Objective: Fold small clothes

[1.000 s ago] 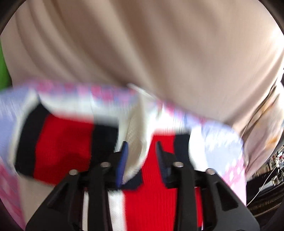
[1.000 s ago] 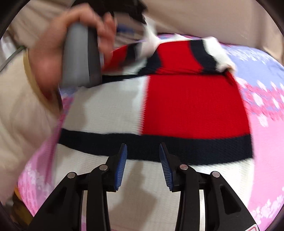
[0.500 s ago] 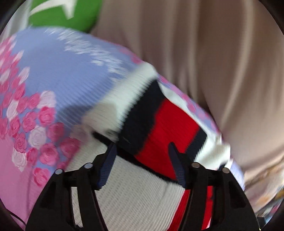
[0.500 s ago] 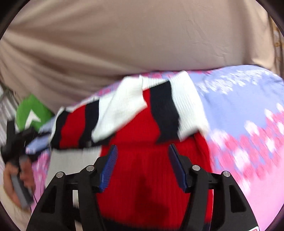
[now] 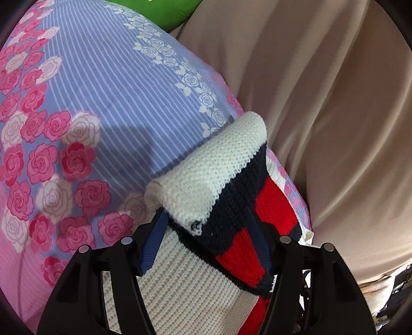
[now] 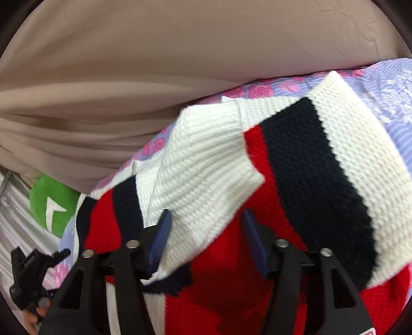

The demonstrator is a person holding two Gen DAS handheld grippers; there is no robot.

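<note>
The left tongs [image 5: 207, 233] stand with their blue-padded fingers spread wide, gripping nothing; the folded sleeve [image 5: 219, 177] of the knitted sweater [image 5: 185, 288] lies between and just beyond them, its white cuff end pointing to the far side, then a navy band and a red block. Whether the pads touch the knit I cannot tell. Under the sleeve, nearest the camera, is the sweater's white ribbed body. To the left and far side spreads the bedsheet [image 5: 97, 92], lilac striped with pink and white roses. A beige cloth [image 5: 322, 98] hangs in folds along the right, and a green cushion [image 5: 164, 13] peeks in at the far edge.

The right tongs [image 6: 206, 232] are likewise wide apart and empty, poised over the sweater's red panel [image 6: 231, 296]. A white ribbed cuff [image 6: 206, 154] of one sleeve lies just beyond the fingers, crossing over the other navy-and-white sleeve on the right. The green cushion [image 6: 51, 203] sits at the left, the left tongs' black frame [image 6: 31, 278] near it.
</note>
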